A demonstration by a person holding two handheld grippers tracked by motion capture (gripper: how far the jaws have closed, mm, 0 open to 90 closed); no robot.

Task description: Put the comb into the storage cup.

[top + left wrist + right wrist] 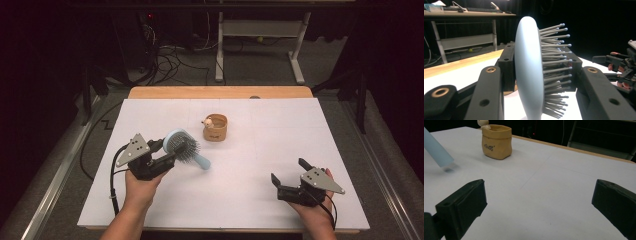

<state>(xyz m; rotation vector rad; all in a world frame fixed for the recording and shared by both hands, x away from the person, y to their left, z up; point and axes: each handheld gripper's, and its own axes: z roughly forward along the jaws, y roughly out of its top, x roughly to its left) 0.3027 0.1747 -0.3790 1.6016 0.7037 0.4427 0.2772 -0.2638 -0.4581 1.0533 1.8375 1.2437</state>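
A pale blue hairbrush with grey bristles is clamped by its round head in my left gripper at the table's left; its handle points right and down toward the table. In the left gripper view the brush head stands edge-on between the two black jaws, bristles to the right. A small tan pot with a pale figure on its rim stands at the table's middle back, also in the right gripper view. My right gripper rests at the front right, open, nothing between its jaws.
White paper covers the table, with a wooden strip showing along the far edge. Cables and desk legs lie on the floor beyond. The brush handle tip hovers just above the paper in the right gripper view.
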